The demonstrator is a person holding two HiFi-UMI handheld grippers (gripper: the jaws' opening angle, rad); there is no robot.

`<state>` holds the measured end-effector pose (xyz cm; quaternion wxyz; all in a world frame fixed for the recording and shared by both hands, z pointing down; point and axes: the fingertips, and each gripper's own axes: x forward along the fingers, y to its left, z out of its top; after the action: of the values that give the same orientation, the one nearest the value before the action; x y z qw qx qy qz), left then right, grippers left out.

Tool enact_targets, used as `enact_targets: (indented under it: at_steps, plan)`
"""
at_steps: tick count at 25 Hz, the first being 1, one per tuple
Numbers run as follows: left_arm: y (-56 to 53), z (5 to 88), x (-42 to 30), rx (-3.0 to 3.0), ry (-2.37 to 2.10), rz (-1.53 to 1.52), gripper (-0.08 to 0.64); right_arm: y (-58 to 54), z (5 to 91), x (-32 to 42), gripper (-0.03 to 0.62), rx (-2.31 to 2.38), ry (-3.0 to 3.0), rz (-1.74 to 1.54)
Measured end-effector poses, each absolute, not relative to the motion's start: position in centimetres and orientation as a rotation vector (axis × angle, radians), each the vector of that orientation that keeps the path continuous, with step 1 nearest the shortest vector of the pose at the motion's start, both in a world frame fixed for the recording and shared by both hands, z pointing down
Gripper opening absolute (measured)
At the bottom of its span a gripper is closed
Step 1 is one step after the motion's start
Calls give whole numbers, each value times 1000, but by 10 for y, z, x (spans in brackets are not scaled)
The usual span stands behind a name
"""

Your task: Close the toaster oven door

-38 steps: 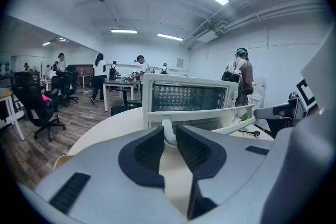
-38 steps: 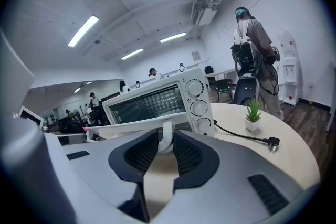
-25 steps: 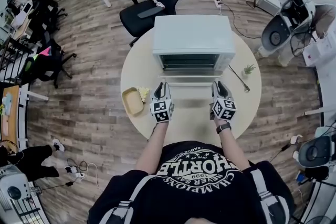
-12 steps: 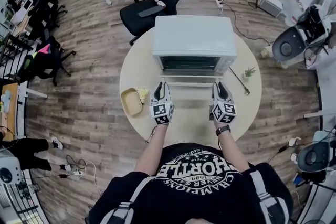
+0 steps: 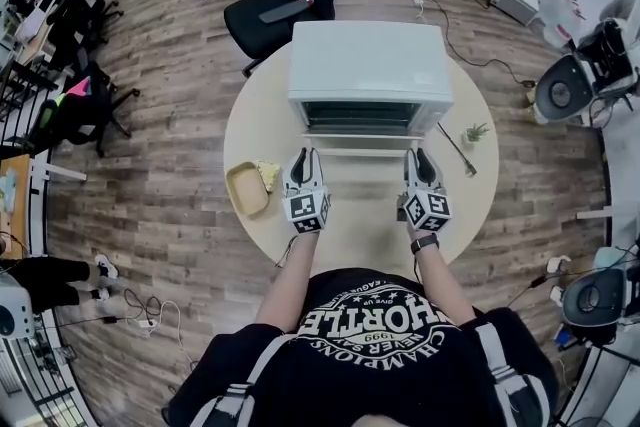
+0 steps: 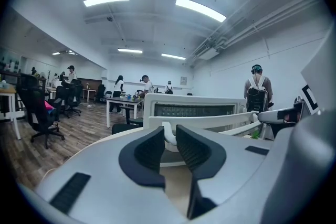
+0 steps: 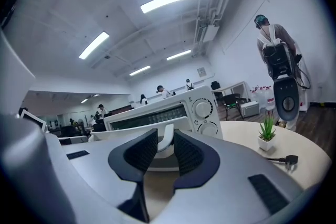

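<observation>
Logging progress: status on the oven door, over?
Left hand-held gripper and right hand-held gripper clamped on door handle. Toaster oven door open. Yellow dish, small plant well aside.

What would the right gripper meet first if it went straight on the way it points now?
The right gripper would meet the door handle, already between its jaws; behind that, probably the toaster oven.

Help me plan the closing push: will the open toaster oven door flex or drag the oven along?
The toaster oven door likely stays stiff: it lies open as one flat panel. The toaster oven looks broad and boxy, so tipping seems unlikely; it might slide on the smooth table.
</observation>
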<state>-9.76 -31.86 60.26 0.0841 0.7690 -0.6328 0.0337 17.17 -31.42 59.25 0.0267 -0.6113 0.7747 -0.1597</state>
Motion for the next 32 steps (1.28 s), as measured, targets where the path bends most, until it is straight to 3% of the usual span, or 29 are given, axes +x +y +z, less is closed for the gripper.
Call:
enact_targets:
  at_steps: [32]
  plan:
    - [-339, 592, -101, 2357, -1903, -47, 78, -335, 580, 170, 107, -1812, 2358, -313]
